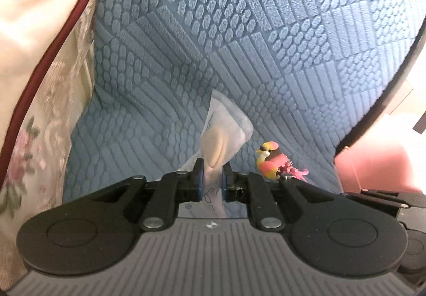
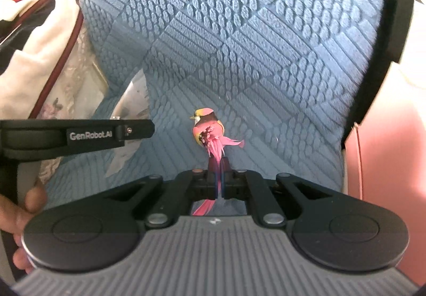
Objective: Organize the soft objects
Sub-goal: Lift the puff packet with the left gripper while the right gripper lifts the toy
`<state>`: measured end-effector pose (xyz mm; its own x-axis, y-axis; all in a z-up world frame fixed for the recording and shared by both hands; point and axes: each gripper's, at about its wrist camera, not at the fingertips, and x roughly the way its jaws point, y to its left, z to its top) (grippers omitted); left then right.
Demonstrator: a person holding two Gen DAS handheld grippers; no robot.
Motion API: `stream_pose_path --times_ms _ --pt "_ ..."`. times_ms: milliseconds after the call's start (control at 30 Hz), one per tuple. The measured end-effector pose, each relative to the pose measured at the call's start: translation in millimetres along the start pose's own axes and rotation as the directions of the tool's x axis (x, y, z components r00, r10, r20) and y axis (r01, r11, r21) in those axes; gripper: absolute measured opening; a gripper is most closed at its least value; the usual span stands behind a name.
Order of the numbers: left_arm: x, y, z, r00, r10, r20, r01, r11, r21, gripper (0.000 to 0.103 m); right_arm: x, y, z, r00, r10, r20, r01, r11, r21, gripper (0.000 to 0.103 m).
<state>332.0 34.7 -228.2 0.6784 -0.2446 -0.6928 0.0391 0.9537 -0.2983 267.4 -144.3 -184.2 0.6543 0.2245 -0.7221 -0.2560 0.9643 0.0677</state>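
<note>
My left gripper (image 1: pixel 213 178) is shut on a clear plastic bag (image 1: pixel 223 133) with something pale and soft inside; the bag stands up from between the pads. My right gripper (image 2: pixel 218 178) is shut on the pink tail feathers of a small toy bird (image 2: pixel 206 126) with a yellow, pink and brown body. The bird (image 1: pixel 271 162) also shows just right of the bag in the left wrist view. Both are held above a blue textured sofa cover (image 2: pixel 253 43). The left gripper's body (image 2: pixel 87 133) crosses the left side of the right wrist view, with the plastic bag (image 2: pixel 133 101) behind it.
A floral cushion with dark red piping (image 1: pixel 50 88) and white cloth (image 1: pixel 40 8) lie at the left. A person's fingers (image 2: pixel 24 205) grip the left handle. A pink surface (image 2: pixel 386 152) lies at the right, past the sofa's dark edge (image 2: pixel 396 29).
</note>
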Motion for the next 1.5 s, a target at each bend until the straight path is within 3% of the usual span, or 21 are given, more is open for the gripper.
stream_pose_path --times_ms 467,900,1167,1333,1367,1433,1467,1500 --pt "-56.1 -13.4 -48.1 0.999 -0.026 -0.028 0.025 0.999 -0.029 0.015 -35.6 9.7 -26.6 1.000 -0.022 -0.002 0.022 1.000 0.018 0.005" --pt "-96.8 -25.5 -104.1 0.995 -0.071 -0.074 0.069 0.997 -0.026 0.015 -82.7 15.3 -77.6 0.997 -0.049 -0.055 0.052 0.997 0.059 0.005" --pt "-128.0 -28.1 -136.9 0.995 -0.069 -0.075 0.067 0.997 -0.029 0.015 -101.1 21.9 -111.5 0.993 -0.029 -0.112 0.040 0.995 0.093 0.006" --pt "-139.7 -23.5 -147.5 0.998 -0.030 -0.057 0.026 0.996 -0.081 0.015 -105.4 19.3 -122.5 0.990 0.038 -0.135 -0.014 0.984 0.180 0.009" --pt "-139.3 -22.3 -146.9 0.998 -0.032 -0.056 0.027 0.996 -0.090 0.015 -106.2 18.2 -122.9 0.990 0.043 -0.132 -0.017 0.981 0.191 0.011" --pt "-137.8 -20.2 -144.7 0.998 -0.039 -0.052 0.034 0.994 -0.103 0.015 -106.5 16.9 -122.7 0.991 0.022 -0.134 0.005 0.980 0.198 0.024" --pt "-136.8 -19.0 -143.6 0.998 -0.042 -0.049 0.036 0.993 -0.110 0.015 -106.5 15.5 -122.3 0.991 0.017 -0.135 0.011 0.979 0.204 0.041" --pt "-135.1 -18.2 -142.2 0.998 -0.044 -0.048 0.038 0.992 -0.117 0.015 -106.8 13.9 -122.1 0.991 0.018 -0.130 0.010 0.977 0.214 0.051"
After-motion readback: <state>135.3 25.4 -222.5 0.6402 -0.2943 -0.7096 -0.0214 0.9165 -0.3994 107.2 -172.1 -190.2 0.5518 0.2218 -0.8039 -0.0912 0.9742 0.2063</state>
